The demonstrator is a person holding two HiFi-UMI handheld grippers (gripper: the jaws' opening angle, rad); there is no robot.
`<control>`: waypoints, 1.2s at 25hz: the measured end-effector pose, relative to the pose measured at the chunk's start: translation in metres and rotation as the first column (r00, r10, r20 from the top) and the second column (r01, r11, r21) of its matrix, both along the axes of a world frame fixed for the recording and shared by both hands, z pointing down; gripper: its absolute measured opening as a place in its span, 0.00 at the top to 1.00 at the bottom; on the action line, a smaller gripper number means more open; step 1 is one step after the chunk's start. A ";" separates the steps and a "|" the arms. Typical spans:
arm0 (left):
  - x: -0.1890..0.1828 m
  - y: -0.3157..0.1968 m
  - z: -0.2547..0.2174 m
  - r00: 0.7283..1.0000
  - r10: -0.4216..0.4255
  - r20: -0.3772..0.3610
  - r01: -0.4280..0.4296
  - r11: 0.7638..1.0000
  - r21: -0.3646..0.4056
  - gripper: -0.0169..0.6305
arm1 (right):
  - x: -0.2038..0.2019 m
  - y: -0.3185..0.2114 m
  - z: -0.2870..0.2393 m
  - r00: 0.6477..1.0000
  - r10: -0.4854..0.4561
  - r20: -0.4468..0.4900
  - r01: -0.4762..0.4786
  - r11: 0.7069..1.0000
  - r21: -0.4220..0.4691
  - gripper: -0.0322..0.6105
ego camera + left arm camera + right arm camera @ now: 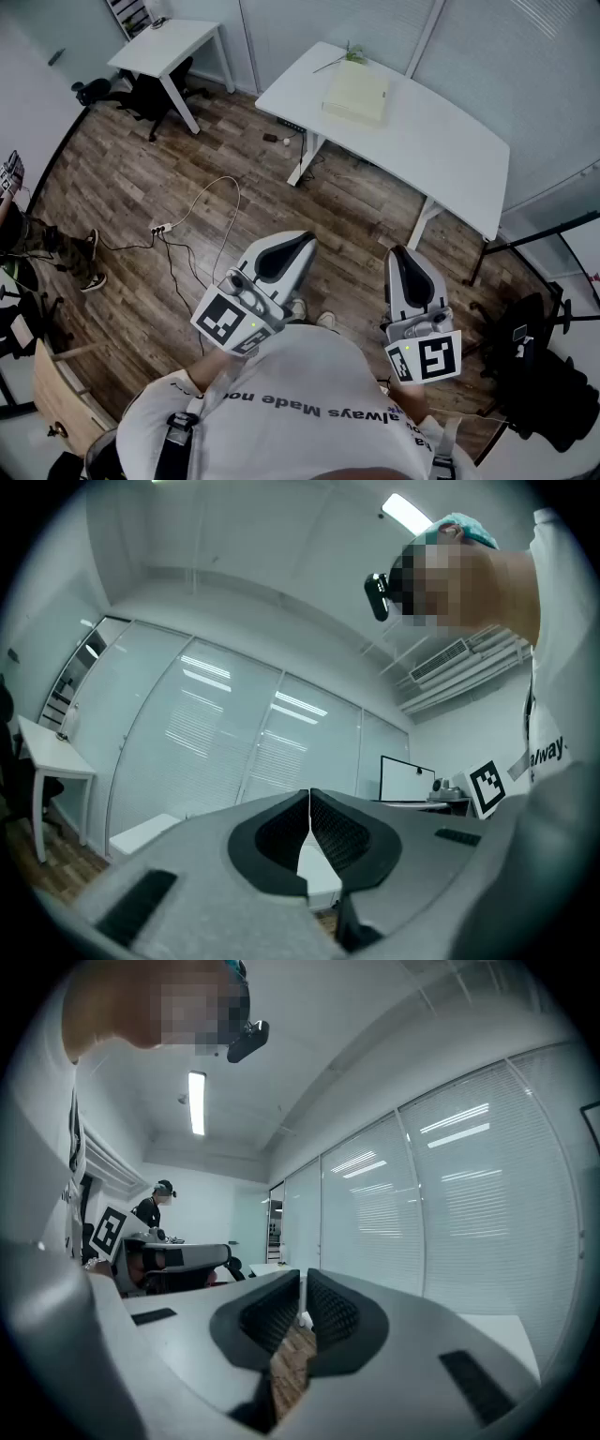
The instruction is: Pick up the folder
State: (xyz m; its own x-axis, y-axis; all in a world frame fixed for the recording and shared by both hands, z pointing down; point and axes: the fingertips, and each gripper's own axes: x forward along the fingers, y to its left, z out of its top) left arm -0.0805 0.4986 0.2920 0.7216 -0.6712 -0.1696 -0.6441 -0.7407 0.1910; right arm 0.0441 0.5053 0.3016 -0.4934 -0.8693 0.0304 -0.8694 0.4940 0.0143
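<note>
The pale yellow folder [356, 94] is being shown lying flat on a white desk [441, 150], toward the desk's far end and near its back edge, well apart from both grippers. A small green item [353, 52], too small to be identified, is being seen just behind it. Nearer the camera, the left gripper [302, 244] and the right gripper [401, 255] are being held side by side close to the person's chest, above a wooden floor [122, 178], with their noses being pointed roughly toward the desk. In each gripper view the jaws are being held pressed together at the tips, and nothing is being pinched between them. On the floor, a power strip [160, 228] is being trailed by looping cables. A second white desk [169, 42] with a black chair [141, 94] beside it is being framed at the far left.
</note>
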 end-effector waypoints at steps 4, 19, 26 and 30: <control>-0.007 -0.004 0.001 1.000 0.006 -0.003 -0.006 1.000 -0.004 0.95 | -0.007 -0.004 0.001 1.000 0.009 0.000 -0.009 1.000 0.001 0.90; -0.045 -0.014 0.008 0.999 0.035 0.000 -0.035 0.999 -0.021 0.95 | -0.049 -0.011 0.008 0.999 0.036 0.019 -0.036 0.999 -0.007 0.90; -0.046 -0.027 0.013 0.999 0.037 -0.004 -0.037 0.999 -0.031 0.95 | -0.048 -0.024 0.013 0.999 0.046 0.011 -0.045 0.999 -0.013 0.90; -0.041 -0.041 0.014 0.999 0.040 -0.001 -0.040 0.999 -0.030 0.95 | -0.043 -0.037 0.014 0.999 0.046 0.011 -0.046 0.999 -0.011 0.90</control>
State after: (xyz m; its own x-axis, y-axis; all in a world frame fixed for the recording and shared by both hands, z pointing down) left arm -0.1215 0.4574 0.3063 0.7477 -0.6469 -0.1499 -0.6143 -0.7596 0.2139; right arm 0.0013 0.4681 0.3161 -0.4532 -0.8907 0.0346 -0.8913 0.4534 -0.0010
